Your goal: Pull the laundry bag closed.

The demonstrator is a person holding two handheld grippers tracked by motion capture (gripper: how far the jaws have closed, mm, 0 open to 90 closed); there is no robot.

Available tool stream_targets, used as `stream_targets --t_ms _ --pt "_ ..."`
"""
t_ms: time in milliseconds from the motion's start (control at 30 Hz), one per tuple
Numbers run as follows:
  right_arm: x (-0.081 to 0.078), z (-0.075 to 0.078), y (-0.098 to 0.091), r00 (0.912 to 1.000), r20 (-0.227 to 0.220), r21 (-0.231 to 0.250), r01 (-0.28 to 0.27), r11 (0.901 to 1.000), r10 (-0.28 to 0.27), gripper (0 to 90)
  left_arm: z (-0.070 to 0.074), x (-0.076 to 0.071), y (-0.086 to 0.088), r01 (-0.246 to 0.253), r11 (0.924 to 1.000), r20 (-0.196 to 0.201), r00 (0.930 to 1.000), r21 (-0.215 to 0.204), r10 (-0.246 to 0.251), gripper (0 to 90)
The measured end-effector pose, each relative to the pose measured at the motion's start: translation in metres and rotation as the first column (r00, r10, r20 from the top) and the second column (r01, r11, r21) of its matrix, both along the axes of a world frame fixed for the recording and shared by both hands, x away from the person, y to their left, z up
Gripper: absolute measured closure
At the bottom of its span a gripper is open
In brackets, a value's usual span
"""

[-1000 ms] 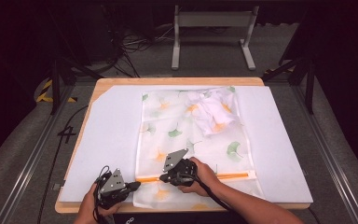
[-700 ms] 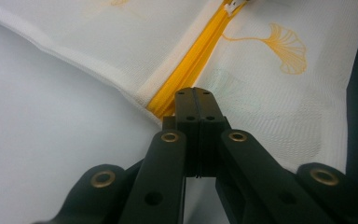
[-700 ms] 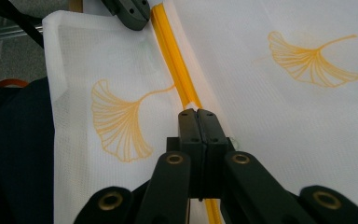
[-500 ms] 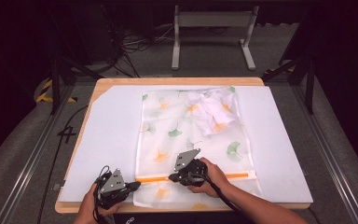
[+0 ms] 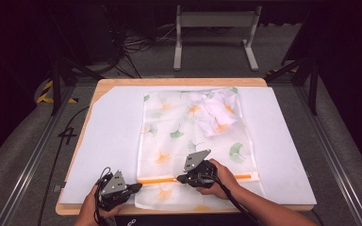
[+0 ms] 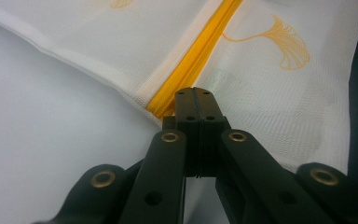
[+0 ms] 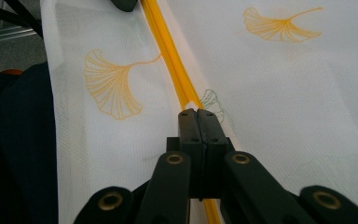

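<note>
zipper point(image 7: 177, 77) pull hidden under right tool point(image 7: 197, 113), bag's point(image 5: 169, 134) crumpled contents indistinct

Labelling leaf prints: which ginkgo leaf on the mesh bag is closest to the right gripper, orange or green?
The small faint green leaf beside the right gripper, right of the orange zipper. The orange leaves lie farther off.

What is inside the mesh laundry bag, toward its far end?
Through the mesh laundry bag, a crumpled white garment with orange patches shows at the far right corner. What kind of garment it is, and anything under it, is hidden by the folds and mesh.
</note>
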State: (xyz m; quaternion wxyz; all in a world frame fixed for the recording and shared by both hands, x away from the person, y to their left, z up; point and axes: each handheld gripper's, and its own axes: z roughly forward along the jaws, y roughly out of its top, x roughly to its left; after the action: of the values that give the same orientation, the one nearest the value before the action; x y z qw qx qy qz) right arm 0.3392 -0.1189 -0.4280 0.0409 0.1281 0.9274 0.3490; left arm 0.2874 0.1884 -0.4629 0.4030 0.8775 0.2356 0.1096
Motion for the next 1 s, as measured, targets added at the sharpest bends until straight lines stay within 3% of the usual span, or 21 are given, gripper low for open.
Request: stream_targets --t_ms 367,1000 --pt "-0.003 0.0 -0.014 0.9999 0.004 -0.013 0.01 0.9999 -0.01 90.0 0.0 0.0 0.001 0.001 1.0 -0.002 1.0 -0.003 -0.001 90.0" --pt "-0.009 0.006 -0.08 0.9947 -0.002 -0.009 0.103 0.9947 -0.103 90.0 -0.001 0.002 0.002 0.007 0.9999 -0.01 0.9999 -0.012 -0.007 90.0"
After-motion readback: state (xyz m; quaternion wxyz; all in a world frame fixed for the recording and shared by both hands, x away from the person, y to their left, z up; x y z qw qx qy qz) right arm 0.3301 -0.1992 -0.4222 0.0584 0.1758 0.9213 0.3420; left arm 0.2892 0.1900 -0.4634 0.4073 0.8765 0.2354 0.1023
